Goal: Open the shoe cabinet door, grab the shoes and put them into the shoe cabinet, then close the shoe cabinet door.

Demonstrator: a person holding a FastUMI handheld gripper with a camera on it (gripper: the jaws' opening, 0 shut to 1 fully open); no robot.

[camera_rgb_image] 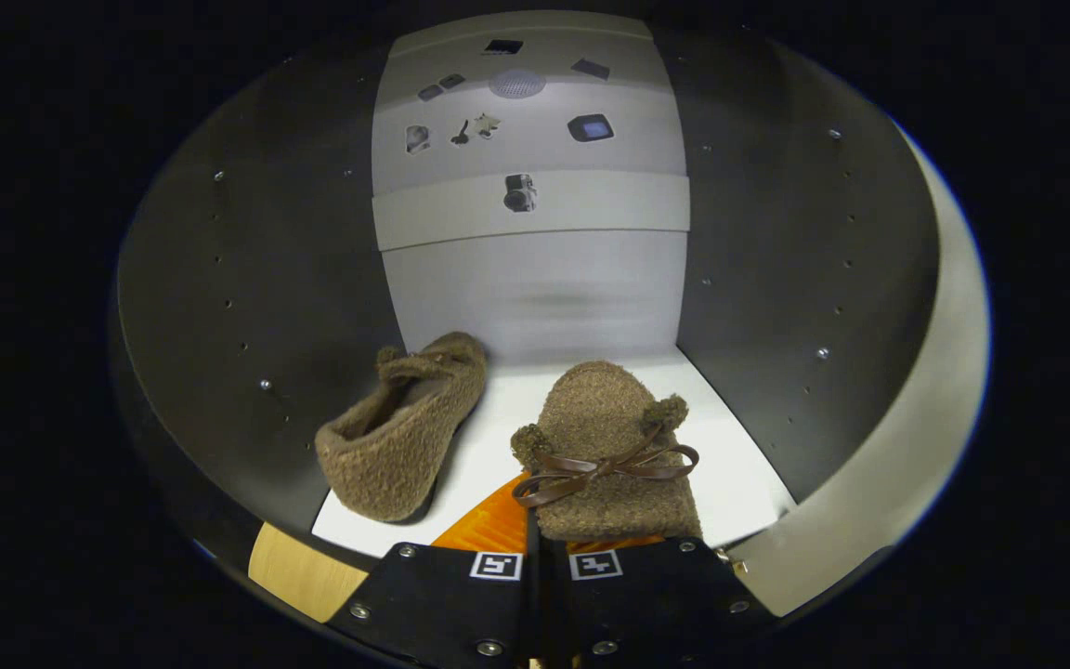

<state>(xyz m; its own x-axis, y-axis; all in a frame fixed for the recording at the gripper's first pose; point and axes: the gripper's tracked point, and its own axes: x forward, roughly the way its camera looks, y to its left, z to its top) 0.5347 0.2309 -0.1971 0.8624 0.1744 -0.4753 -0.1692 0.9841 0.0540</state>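
Note:
I am looking into the open shoe cabinet (247, 279), which has dark side walls, a white floor (739, 483) and a pale back panel. Two brown fuzzy shoes are inside. The left shoe (405, 427) lies tipped on its side against the left wall, its opening turned toward that wall. The right shoe (614, 446), with a brown bow on top, points toward the back panel, and its heel end sits between my fingers. My gripper (544, 525) is shut on that heel end, with one finger (489, 530) showing beside the shoe's left edge.
The open cabinet door (948, 372) stands as a pale panel beyond the right wall. A strip of light wood (293, 571) shows below the cabinet's front left corner. The back panel (535, 186) carries small dark printed shapes. White floor lies bare between and beside the shoes.

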